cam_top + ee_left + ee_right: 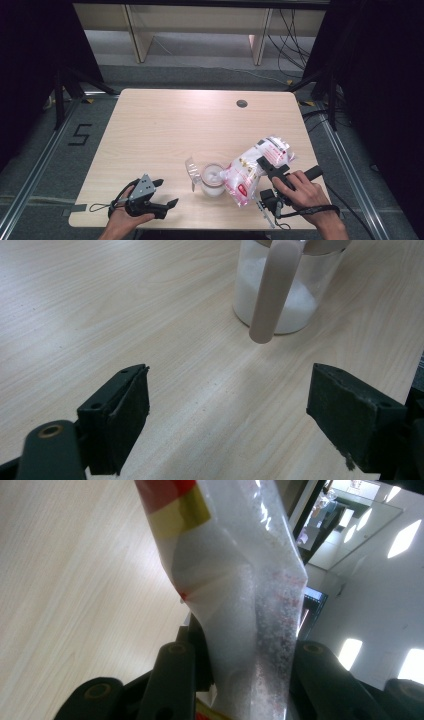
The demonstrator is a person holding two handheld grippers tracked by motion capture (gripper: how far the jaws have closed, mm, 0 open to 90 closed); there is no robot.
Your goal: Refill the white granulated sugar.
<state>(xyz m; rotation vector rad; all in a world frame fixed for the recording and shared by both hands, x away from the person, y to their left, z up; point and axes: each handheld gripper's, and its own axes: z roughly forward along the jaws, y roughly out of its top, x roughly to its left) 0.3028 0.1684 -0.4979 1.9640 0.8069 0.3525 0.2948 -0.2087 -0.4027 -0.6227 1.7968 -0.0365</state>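
One wooden table (165, 125) fills the middle of the high view, and on it, right of centre near the lower edge, stands one clear glass jar (213, 181) partly filled with white granules. The jar's hinged lid (192, 170) stands open at its left side, tipped away from the mouth. One plastic bag of white granules (250, 170), printed with red and yellow, slants from the upper right down toward the lower left, its lower corner touching or just over the jar's rim; whether anything is pouring out cannot be told. The right gripper (267, 167), in the person's right hand (305, 192) at the lower right of the high view, is clamped on that bag at about its middle. In the right gripper view the bag (240, 595) rises from the bottom centre between the two black jaws, which press on it from both sides at a narrow setting, with the tabletop tilted across the left of the frame. The left gripper (165, 192), in the person's left hand (125, 217) at the lower left of the high view, lies low over the table, well left of the jar and holding nothing. In the left gripper view its two jaws stand wide apart at the lower left and lower right with bare wood between them, and the jar (285, 295) sits at the upper right of the frame, its lid strap (275, 290) hanging down in front of the glass. There are two grippers, one jar, one bag and one small dark round grommet (242, 103) near the table's upper right edge.
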